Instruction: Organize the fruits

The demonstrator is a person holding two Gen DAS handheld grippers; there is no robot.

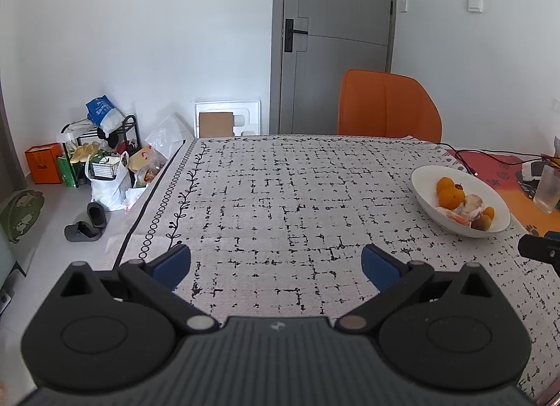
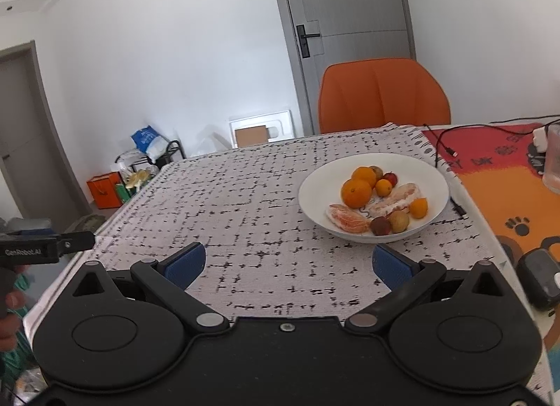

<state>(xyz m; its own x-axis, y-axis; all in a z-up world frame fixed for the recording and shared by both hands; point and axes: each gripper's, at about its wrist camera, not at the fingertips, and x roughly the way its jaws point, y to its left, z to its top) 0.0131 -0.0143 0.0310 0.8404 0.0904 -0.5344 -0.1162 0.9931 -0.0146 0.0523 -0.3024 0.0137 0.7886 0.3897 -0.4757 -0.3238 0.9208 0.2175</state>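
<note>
A white tablecloth (image 1: pixel 280 196) is showing a black broken-grid pattern, with a border of black rings and a leafy vine along its left edge. A white bowl (image 2: pixel 434 175) is holding 2 large oranges (image 2: pixel 356 192), smaller orange fruits, reddish-brown fruits and pale pink peeled citrus pieces (image 2: pixel 346 218). An orange chair (image 2: pixel 383 94) is standing before a grey door (image 1: pixel 336 21) with a black handle. Beside the cloth, a red and orange mat (image 2: pixel 507 175) is displaying black paw prints. Both grippers are black with blue finger pads (image 2: pixel 185 264).
</note>
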